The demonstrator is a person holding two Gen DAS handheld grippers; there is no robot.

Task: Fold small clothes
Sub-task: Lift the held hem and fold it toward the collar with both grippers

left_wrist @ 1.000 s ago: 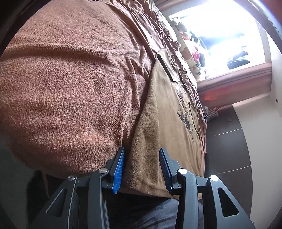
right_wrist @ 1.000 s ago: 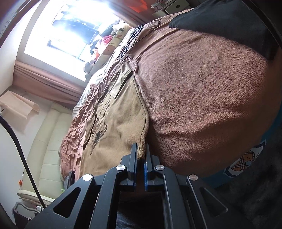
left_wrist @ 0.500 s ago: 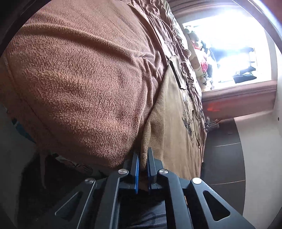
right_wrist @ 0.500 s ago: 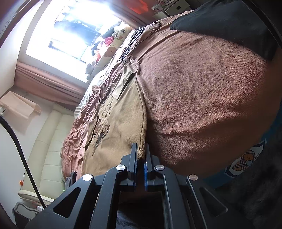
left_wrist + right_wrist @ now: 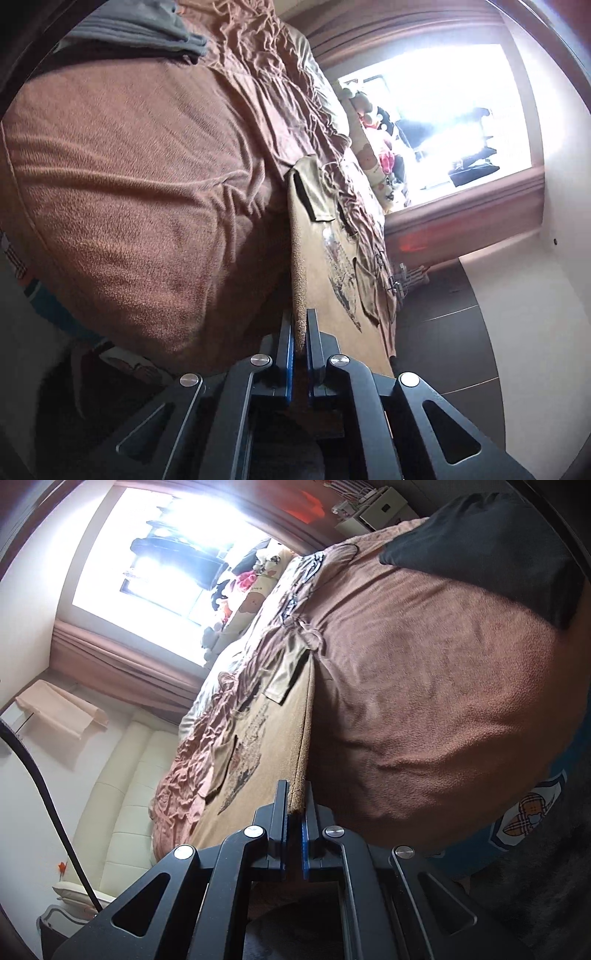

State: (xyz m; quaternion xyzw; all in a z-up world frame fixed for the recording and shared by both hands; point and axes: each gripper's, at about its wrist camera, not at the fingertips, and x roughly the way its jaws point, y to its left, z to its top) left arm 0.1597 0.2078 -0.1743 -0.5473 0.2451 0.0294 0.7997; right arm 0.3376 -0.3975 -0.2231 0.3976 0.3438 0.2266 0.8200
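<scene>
A tan T-shirt (image 5: 325,266) with a dark print on its front lies spread on a brown fleece blanket (image 5: 140,206) over a bed. My left gripper (image 5: 300,328) is shut on one bottom corner of the shirt's hem, whose edge runs up between the blue pads. In the right wrist view the same tan T-shirt (image 5: 266,738) stretches away, and my right gripper (image 5: 294,805) is shut on the other hem corner. Both corners are lifted slightly off the blanket (image 5: 424,701). The sleeves lie flat at the far end.
A grey folded garment (image 5: 147,33) sits on the bed's far left; a black cloth (image 5: 498,550) lies at the far right. Stuffed toys (image 5: 255,579) line the bright window. A cream sofa (image 5: 122,782) stands beside the bed. Dark floor (image 5: 450,321) lies past the bed's side edge.
My left gripper closed on the shirt's hem corner and rose, pulling the edge up taut. My right gripper stayed shut on its corner and lifted slightly.
</scene>
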